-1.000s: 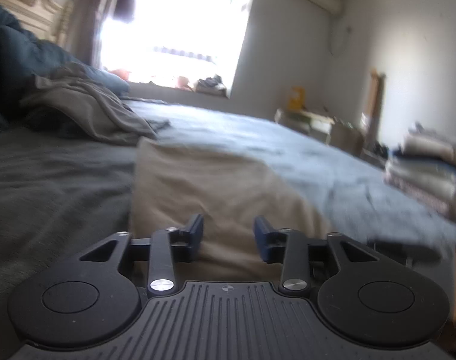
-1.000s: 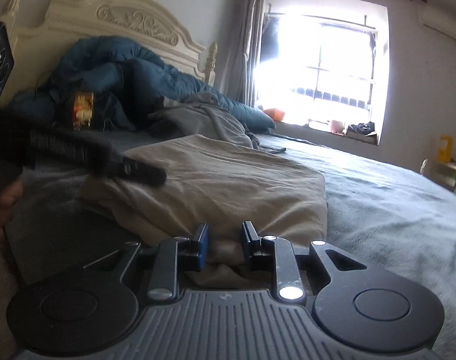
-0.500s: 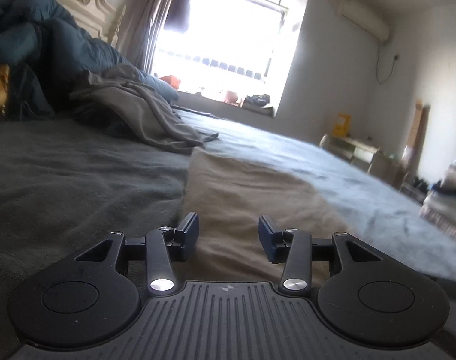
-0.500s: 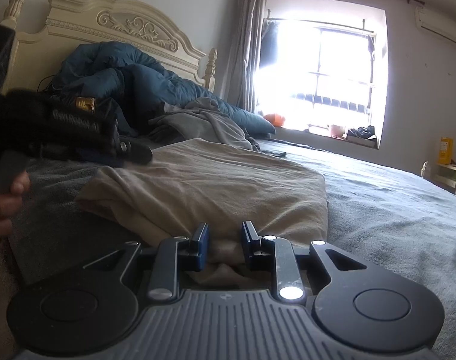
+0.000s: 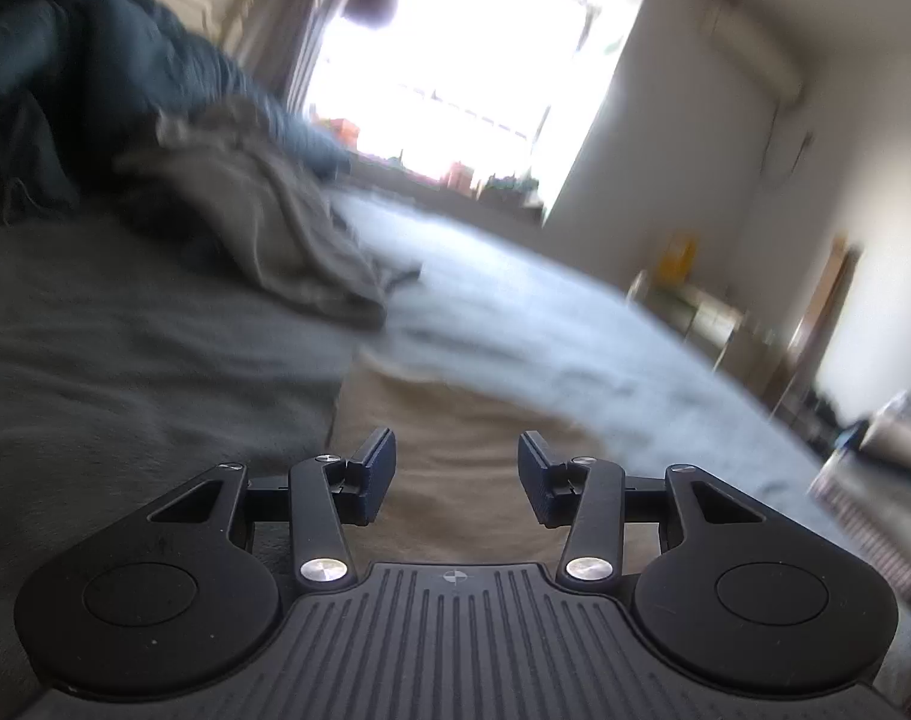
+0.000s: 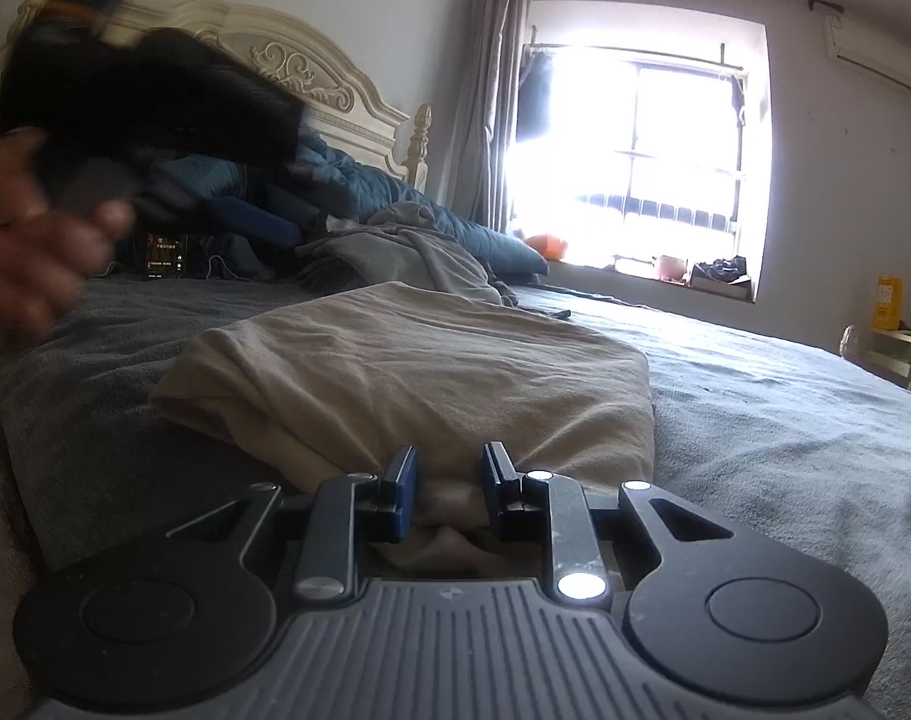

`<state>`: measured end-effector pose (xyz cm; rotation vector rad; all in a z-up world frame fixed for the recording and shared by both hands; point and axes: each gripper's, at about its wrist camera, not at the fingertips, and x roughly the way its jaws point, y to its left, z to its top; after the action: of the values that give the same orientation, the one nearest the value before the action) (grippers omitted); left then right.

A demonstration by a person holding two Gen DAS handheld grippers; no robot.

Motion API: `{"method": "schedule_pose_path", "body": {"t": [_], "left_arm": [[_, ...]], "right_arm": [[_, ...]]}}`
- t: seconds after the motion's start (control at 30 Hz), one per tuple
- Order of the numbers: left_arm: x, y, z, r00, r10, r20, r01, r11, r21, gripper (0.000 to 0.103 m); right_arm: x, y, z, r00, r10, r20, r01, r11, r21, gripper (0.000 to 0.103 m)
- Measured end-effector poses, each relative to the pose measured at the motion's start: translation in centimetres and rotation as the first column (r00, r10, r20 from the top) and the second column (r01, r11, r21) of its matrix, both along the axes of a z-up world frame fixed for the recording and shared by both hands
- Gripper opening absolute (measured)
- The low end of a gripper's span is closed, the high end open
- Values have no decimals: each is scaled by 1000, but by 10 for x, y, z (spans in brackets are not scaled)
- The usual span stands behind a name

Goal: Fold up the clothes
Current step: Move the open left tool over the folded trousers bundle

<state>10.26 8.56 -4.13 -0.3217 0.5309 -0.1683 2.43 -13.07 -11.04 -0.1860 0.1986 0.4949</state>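
A beige garment [image 6: 431, 372] lies folded on the grey bed cover [image 6: 785, 420]. My right gripper [image 6: 449, 480] sits low at its near edge, jaws narrowly apart with a bunch of the beige cloth between them. My left gripper [image 5: 455, 474] is open and empty, raised above the same beige garment [image 5: 455, 438]; it also shows blurred and lifted at the upper left of the right wrist view [image 6: 155, 108], held by a hand [image 6: 29, 228].
A crumpled grey garment [image 6: 407, 252] and a dark blue duvet [image 6: 335, 180] lie near the cream headboard [image 6: 287, 60]. A bright window [image 6: 635, 168] is at the back. A stack of folded clothes [image 5: 893, 456] sits at the right.
My left gripper has lifted up and away from the beige garment, staying open. The right gripper has stayed at the garment's near edge.
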Motion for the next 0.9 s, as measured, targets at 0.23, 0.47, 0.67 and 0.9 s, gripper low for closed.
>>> {"method": "schedule_pose_path", "body": {"t": [0.23,0.47,0.67,0.9], "left_arm": [[30,-6,7,994,-44,-103,52,996,71,41],[81,-21,24,988,-65,-138,78,993,86,42],[121,-28,7,986,-4,-168,33,984,173,40],[134,-40,5,988,24,-153,15,968,249,45]], "right_arm": [[-1,-1,-1,1000,7,-1,-7,1000,6,25],[-3,2,-5,1000,1,13,-1,1000,6,25],[-1,1,-5,1000,7,7,-7,1000,13,25],[-4,3,-6,1000,6,10,-7,1000,21,25]]}}
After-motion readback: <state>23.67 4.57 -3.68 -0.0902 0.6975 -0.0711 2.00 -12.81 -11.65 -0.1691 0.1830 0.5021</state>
